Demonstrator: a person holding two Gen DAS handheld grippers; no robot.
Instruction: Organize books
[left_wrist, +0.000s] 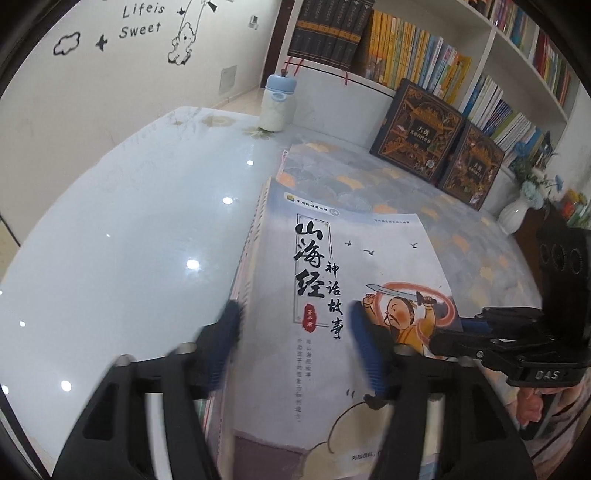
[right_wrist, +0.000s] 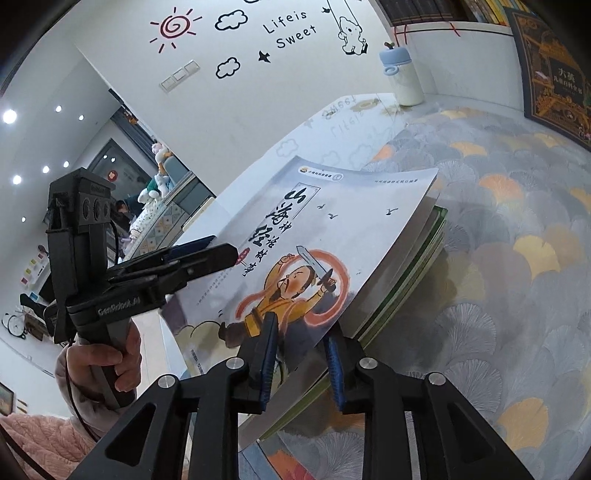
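1. Glossy white tabletop (left_wrist: 129, 221) fills the left of my view, and a grey mat (right_wrist: 498, 221) with orange and yellow fan shapes covers its right part.
2. Behind the mat stands a white bookshelf (left_wrist: 406, 48) packed with upright books, and two dark ornate volumes (left_wrist: 417, 125) lean against its lower part.
3. A white bottle with a pale blue lid (left_wrist: 277, 103) stands at the far end of the tabletop, and a white vase of flowers (left_wrist: 513, 214) sits off to the right.
4. The stack of books (left_wrist: 258, 236) lies flat right in front of me, along the left edge of the mat.
5. The top book (right_wrist: 351, 229) has a pale cover with black calligraphy and a cartoon swordsman, and green-edged books (right_wrist: 417, 258) show beneath it.
6. My left gripper (left_wrist: 295, 310) has its fingers wide apart. One blue pad sits beside the spine side of the stack and the other is over the cover. The view is smeared there, but neither pad seems to press on anything.
7. In the right wrist view my left hand (right_wrist: 99, 362) grips that tool's handle, with a pink sleeve behind it.
8. My right gripper (right_wrist: 301, 328) is at the near right corner of the stack with its fingers a little apart.
9. The top book's cover corner runs between those fingers, one above it and one below at the stack's edge, with a gap showing on both sides.
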